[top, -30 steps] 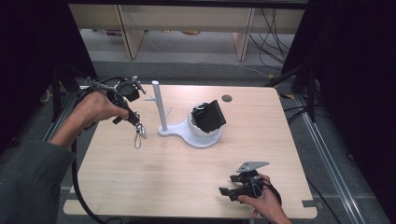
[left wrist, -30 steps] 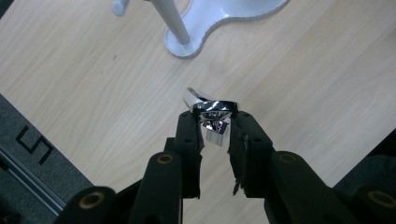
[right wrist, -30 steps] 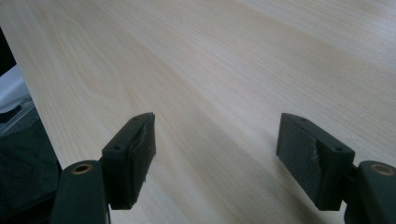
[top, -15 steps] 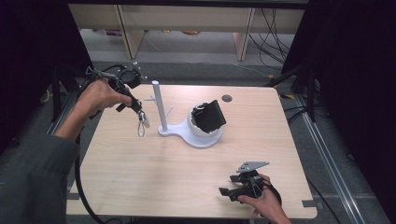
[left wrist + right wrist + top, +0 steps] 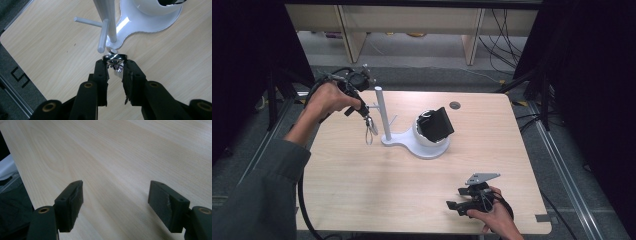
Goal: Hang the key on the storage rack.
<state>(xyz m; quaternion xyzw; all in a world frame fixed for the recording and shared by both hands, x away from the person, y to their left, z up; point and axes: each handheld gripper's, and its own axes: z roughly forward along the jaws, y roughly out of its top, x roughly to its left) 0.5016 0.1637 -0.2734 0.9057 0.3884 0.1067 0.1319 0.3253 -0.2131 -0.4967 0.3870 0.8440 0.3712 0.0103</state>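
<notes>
Currently left hand-held gripper (image 5: 115, 65) is pinching a metal ring (image 5: 115, 57) just short of the white stand's (image 5: 110, 22) pegs; right hand-held gripper (image 5: 116, 195) is idling wide over bare desk (image 5: 140, 152) near its edge.

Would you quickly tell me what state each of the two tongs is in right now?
Left tongs: closed on a shiny metal keyring, held up beside the white stand.
Right tongs: open, holding nothing, low over the table.
</notes>
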